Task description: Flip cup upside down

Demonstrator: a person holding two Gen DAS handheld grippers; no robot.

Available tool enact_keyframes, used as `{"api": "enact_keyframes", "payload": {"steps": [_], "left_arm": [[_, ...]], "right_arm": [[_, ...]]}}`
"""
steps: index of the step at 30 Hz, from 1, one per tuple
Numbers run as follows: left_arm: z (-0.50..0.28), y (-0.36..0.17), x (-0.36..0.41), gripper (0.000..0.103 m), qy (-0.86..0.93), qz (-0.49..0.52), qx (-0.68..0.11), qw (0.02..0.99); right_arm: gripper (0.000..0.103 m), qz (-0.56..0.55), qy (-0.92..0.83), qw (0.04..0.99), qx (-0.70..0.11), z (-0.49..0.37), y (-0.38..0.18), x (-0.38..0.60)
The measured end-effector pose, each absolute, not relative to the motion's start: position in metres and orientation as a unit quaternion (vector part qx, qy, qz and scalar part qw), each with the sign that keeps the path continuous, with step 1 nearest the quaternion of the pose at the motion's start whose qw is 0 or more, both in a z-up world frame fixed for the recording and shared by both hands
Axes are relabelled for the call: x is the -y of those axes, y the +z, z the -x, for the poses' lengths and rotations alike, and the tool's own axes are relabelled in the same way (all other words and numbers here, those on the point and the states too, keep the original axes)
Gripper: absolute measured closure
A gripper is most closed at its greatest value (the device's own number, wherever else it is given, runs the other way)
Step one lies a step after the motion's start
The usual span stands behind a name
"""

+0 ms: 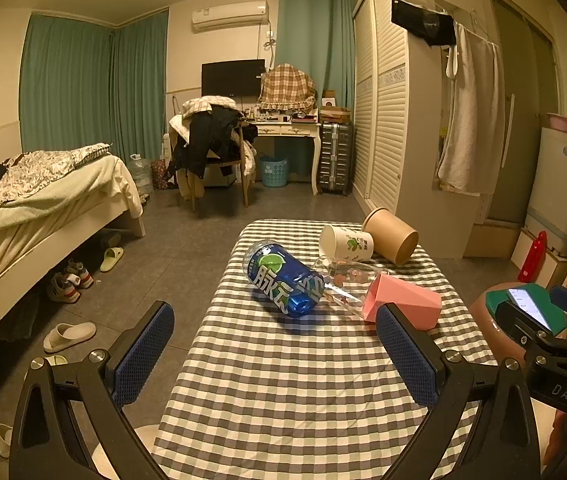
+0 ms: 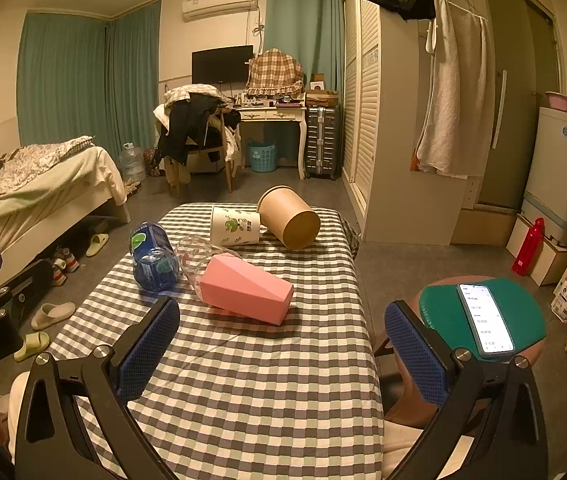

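Progress: not begun, every cup lies on its side | Cups: pink cup [image 2: 247, 294], white printed cup [image 2: 235, 226], brown paper cup [image 2: 289, 216], clear glass [image 2: 195, 254] and blue cup [image 2: 153, 256] mid checked surface [image 2: 263, 380] | Left gripper [image 1: 275, 354]: jaws wide, empty | Right gripper [image 2: 279, 350]: jaws wide, touching nothing, short of the pink cup
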State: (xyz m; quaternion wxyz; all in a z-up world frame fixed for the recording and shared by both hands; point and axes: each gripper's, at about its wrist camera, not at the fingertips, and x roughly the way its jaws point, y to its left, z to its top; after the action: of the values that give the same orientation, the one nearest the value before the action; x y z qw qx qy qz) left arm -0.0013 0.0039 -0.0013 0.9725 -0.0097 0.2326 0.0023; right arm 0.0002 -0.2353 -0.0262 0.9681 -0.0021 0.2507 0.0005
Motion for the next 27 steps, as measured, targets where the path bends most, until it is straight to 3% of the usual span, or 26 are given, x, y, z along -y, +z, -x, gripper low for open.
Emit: {"api": "enact_keyframes", "payload": {"steps": [27], "left_arm": [[-0.0006,-0.0034,-0.0032,0.0,0.003,0.009,-0.235,0.972]], "right_arm": [[0.0,0.004,0.005,0.968,-0.25,0.0002,-0.0337,0.2298]]}}
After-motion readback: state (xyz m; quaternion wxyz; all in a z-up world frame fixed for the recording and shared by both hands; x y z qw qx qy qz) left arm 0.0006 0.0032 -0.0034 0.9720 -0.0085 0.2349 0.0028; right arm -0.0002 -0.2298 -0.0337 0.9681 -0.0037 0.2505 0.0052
